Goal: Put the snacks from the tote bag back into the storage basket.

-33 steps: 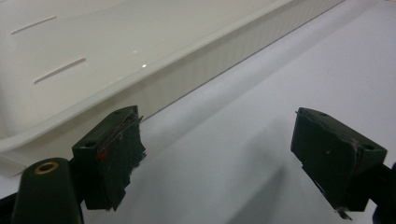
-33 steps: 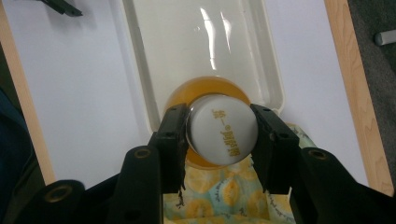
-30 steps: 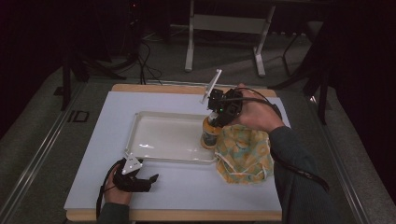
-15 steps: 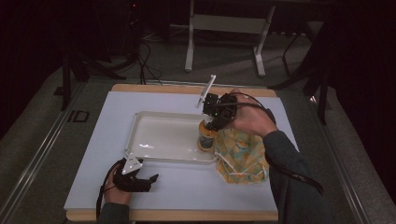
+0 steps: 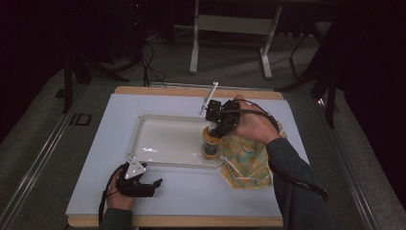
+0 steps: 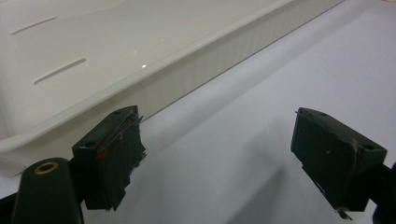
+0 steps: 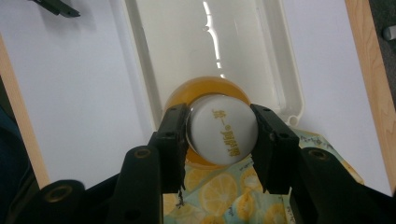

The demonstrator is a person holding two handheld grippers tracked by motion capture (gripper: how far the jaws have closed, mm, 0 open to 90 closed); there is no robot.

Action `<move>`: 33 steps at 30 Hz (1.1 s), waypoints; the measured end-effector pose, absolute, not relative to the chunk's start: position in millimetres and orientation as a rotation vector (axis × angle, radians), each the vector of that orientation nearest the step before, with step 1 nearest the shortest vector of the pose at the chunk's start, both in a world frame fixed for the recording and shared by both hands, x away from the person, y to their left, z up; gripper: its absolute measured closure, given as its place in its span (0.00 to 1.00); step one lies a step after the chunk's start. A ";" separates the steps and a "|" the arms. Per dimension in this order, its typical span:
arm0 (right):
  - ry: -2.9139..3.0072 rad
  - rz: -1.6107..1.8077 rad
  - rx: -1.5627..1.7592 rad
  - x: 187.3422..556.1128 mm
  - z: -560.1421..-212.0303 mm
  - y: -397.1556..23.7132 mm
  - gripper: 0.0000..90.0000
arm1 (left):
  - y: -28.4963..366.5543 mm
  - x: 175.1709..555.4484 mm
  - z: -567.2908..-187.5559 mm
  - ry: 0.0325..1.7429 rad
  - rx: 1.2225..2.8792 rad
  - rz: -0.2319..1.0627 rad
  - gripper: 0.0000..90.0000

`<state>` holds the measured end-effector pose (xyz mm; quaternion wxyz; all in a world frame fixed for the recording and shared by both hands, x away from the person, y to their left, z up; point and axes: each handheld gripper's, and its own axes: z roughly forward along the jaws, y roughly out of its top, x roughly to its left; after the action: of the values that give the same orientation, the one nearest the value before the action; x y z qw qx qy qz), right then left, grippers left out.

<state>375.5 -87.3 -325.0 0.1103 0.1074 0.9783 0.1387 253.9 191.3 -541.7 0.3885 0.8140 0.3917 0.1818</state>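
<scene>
right gripper [image 7: 219, 135] clamped from above on the white cap of the orange bottle [image 5: 209, 143], standing at the white tray's [image 5: 163, 160] right end beside the lemon-print cloth [image 5: 246, 160]; left gripper [image 6: 219, 158] idle, jaws wide; placing step, judged next: let go, lift straight up.

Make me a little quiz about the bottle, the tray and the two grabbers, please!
1. True or false: the right gripper is clamped on the white cap of the orange bottle.
2. What lies on the table just beside the tray, under the person's right hand? A) a lemon-print cloth B) a sponge C) a plate
3. Fill in: the left gripper has its jaws ____, with nothing between them.

Key
1. True: both jaws press the cap's sides in the right gripper view.
2. A, the lemon-print cloth.
3. open
</scene>
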 end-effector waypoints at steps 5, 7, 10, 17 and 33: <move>2.869 0.409 0.339 375.6 -328.3 -86.1 0.65 | 191.5 254.2 -541.8 0.996 2.072 0.459 0.18; 2.866 0.405 0.343 375.3 -329.4 -85.3 0.65 | 191.6 254.3 -541.8 0.997 2.072 0.459 0.19; 2.864 0.397 0.344 374.4 -331.6 -83.6 0.65 | 191.6 254.3 -541.7 0.998 2.071 0.459 0.19; 2.864 0.386 0.350 373.9 -335.0 -85.3 0.65 | 191.6 254.2 -541.6 0.998 2.071 0.462 0.19; 2.882 0.398 0.351 370.7 -345.5 -88.4 0.65 | 191.5 254.0 -541.6 0.997 2.072 0.465 0.19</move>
<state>370.7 -88.4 -345.5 0.1053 0.1191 0.9780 0.1350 254.0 191.5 -541.6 0.3875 0.8143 0.3917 0.1828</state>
